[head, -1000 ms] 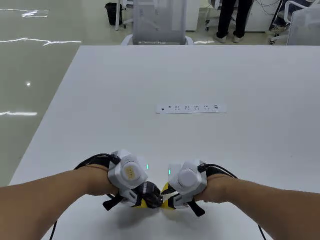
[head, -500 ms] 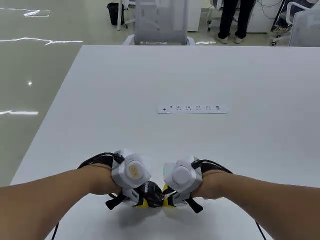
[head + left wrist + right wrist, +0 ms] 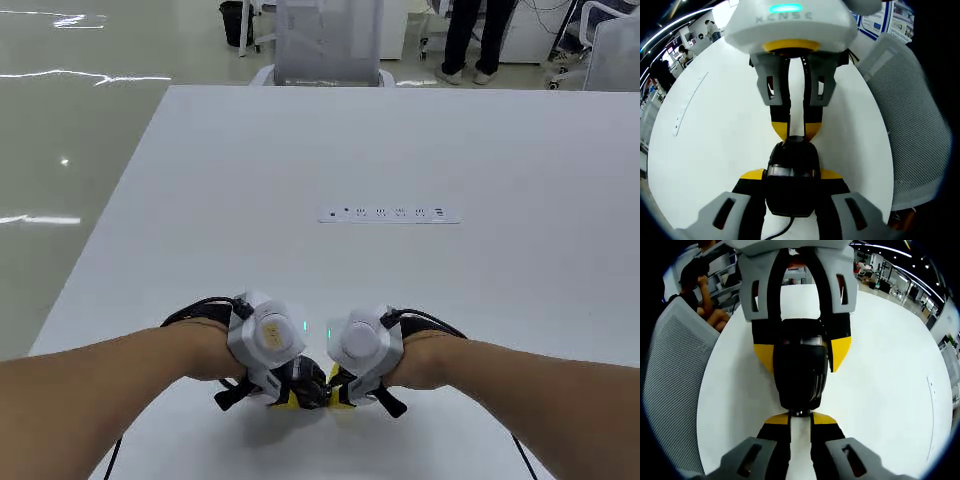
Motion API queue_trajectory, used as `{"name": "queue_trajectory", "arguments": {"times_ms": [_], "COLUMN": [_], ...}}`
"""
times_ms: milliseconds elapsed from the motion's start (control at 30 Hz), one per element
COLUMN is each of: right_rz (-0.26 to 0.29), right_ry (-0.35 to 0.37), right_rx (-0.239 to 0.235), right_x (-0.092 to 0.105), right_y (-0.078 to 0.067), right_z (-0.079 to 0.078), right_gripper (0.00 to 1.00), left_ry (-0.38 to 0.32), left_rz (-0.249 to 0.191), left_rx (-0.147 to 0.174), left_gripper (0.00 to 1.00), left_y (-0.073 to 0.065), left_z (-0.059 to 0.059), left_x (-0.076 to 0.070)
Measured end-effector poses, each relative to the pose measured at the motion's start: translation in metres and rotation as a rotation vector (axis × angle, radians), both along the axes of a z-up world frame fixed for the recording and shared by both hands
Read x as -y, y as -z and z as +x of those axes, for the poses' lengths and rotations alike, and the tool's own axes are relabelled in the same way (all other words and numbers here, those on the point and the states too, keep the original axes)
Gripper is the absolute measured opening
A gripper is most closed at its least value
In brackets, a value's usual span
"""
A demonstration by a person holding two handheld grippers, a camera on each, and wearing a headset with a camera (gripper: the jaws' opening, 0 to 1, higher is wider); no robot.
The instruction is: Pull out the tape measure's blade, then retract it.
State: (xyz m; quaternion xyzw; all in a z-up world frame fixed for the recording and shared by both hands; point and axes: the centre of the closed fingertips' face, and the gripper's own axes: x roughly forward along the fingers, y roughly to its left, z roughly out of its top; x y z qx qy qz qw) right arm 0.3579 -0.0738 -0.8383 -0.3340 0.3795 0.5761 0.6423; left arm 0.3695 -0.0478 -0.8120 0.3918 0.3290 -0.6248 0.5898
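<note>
The black tape measure (image 3: 306, 386) hangs low between my two grippers, near the table's front edge. My left gripper (image 3: 288, 396) is shut on its case (image 3: 790, 162), with the yellow-tipped jaws pressing on both sides. My right gripper (image 3: 338, 396) faces it from the other side. In the right gripper view its jaws (image 3: 800, 419) stand shut on the blade's end tab, right against the case (image 3: 800, 367). Almost no blade shows between case and jaws. In the left gripper view the right gripper (image 3: 796, 131) points down at the case's mouth.
A white power strip (image 3: 390, 214) lies mid-table, well beyond the grippers. The white table (image 3: 300, 150) stretches far ahead. A mesh chair (image 3: 327, 40) stands at its far edge, with a person's legs (image 3: 470, 40) behind. Another mesh chair (image 3: 910, 125) stands close behind the grippers.
The two grippers have closed in on each other. The short pale stretch of blade seen between them a second ago has gone back into the case.
</note>
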Motion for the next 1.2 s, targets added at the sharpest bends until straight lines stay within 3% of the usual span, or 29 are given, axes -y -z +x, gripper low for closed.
{"name": "queue_trajectory", "arguments": {"times_ms": [300, 333, 367, 400, 433, 467, 500, 567, 600, 633, 667, 700, 767, 833, 1000, 1033, 1133, 1200], "right_rz": [-0.007, -0.082, -0.011, -0.011, 0.005, -0.045, -0.065, -0.008, -0.003, -0.026, -0.038, -0.035, -0.051, -0.044, -0.015, -0.024, 0.031, 0.043], "right_ry": [0.004, -0.012, 0.039, 0.075, 0.043, -0.040, -0.032, -0.025, -0.043, -0.051, -0.063, -0.104, -0.025, -0.051, -0.001, 0.064, 0.031, 0.058], "right_rx": [-0.007, -0.038, -0.025, -0.083, -0.073, -0.011, -0.002, -0.041, -0.047, -0.037, -0.038, 0.029, 0.006, 0.006, -0.008, -0.008, 0.029, 0.019], "right_x": [0.004, 0.018, 0.018, 0.023, 0.020, 0.022, 0.020, 0.002, -0.001, -0.002, -0.002, -0.005, -0.002, -0.001, -0.003, 0.002, 0.000, 0.000], "right_y": [0.000, 0.001, -0.003, -0.005, -0.002, -0.002, 0.000, -0.005, -0.005, -0.001, 0.001, 0.000, 0.000, 0.000, -0.004, -0.005, -0.004, -0.006], "right_z": [0.000, -0.006, 0.000, -0.003, 0.000, 0.006, 0.005, -0.002, -0.004, -0.007, -0.009, -0.002, 0.001, -0.001, 0.002, 0.003, 0.002, 0.000], "right_gripper": [0.13, 0.00, 0.00, 0.00, 0.00, 0.00, 0.00, 0.06, 0.19, 0.25, 0.24, 0.20, 0.16, 0.15, 0.16, 0.16, 0.15, 0.13], "left_ry": [0.002, 0.017, 0.006, 0.007, 0.005, 0.010, 0.010, 0.011, 0.011, 0.010, 0.010, 0.007, 0.005, 0.000, -0.010, -0.011, -0.012, -0.015], "left_rz": [0.000, 0.008, -0.003, -0.007, -0.010, -0.006, -0.004, 0.002, 0.003, 0.003, 0.002, 0.000, -0.005, -0.009, -0.010, -0.011, -0.014, -0.016], "left_rx": [0.002, -0.001, -0.002, -0.002, -0.005, -0.007, -0.009, -0.011, -0.010, -0.008, -0.007, -0.005, -0.002, -0.002, -0.004, -0.004, -0.001, -0.001], "left_gripper": [0.33, 0.33, 0.33, 0.33, 0.33, 0.33, 0.33, 0.33, 0.33, 0.33, 0.33, 0.33, 0.33, 0.33, 0.33, 0.33, 0.33, 0.33], "left_y": [0.000, 0.000, -0.001, -0.001, -0.002, -0.001, -0.001, -0.001, -0.001, -0.001, -0.001, -0.001, -0.001, -0.001, -0.001, -0.001, -0.001, -0.001], "left_z": [0.000, -0.002, -0.001, 0.000, -0.001, 0.000, 0.000, -0.001, 0.000, -0.001, -0.001, -0.001, -0.001, -0.001, 0.000, 0.000, -0.001, -0.001], "left_x": [0.000, -0.002, -0.002, -0.001, -0.001, 0.000, -0.001, -0.001, -0.001, -0.001, -0.001, -0.001, -0.001, -0.002, -0.001, -0.001, 0.000, -0.001]}}
